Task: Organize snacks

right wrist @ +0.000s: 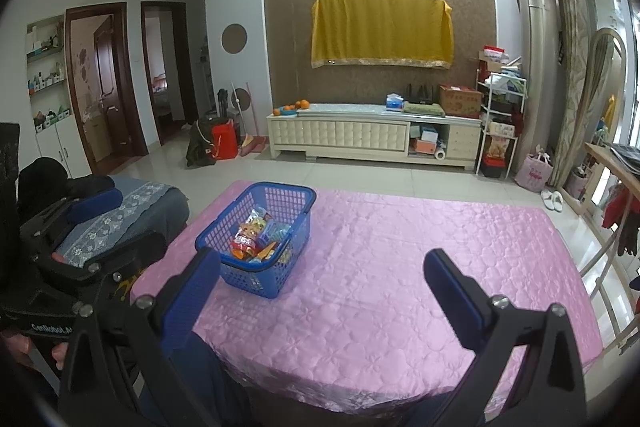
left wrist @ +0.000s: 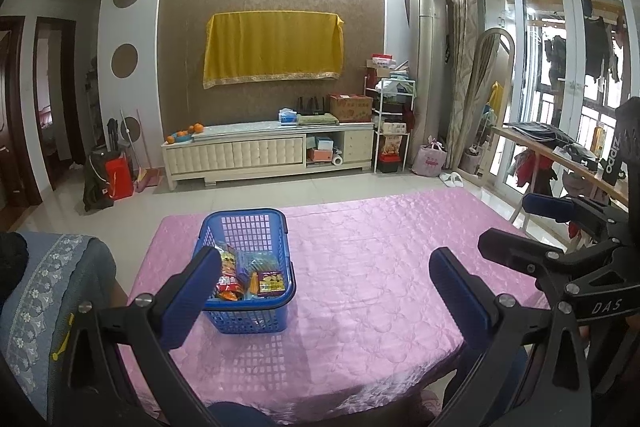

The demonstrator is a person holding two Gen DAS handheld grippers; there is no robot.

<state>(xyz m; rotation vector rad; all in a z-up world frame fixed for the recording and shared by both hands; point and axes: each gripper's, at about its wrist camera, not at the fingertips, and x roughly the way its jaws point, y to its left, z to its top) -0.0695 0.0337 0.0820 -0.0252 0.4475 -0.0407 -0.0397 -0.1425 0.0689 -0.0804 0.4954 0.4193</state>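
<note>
Both grippers raised over the table, jaws spread wide and empty; snacks sit in the blue basket.

Blue basket point(left wrist: 256, 227) stands on the pink quilted tablecloth point(left wrist: 380, 267), toward the table's left side, handles folded down on the rim. Inside it: mixed snack packets point(right wrist: 256, 235) in red, orange and blue wrappers, plus a small dark red box point(left wrist: 273, 282) lying against the right wall. Left gripper point(left wrist: 332, 291) is above the near table edge, blue pads well apart, nothing between them; its left finger overlaps the basket's near corner in view, contact cannot be told. Right gripper point(right wrist: 320, 291) likewise held wide, nothing gripped, just to the right of the left one. Rest of the cloth is bare.
</note>
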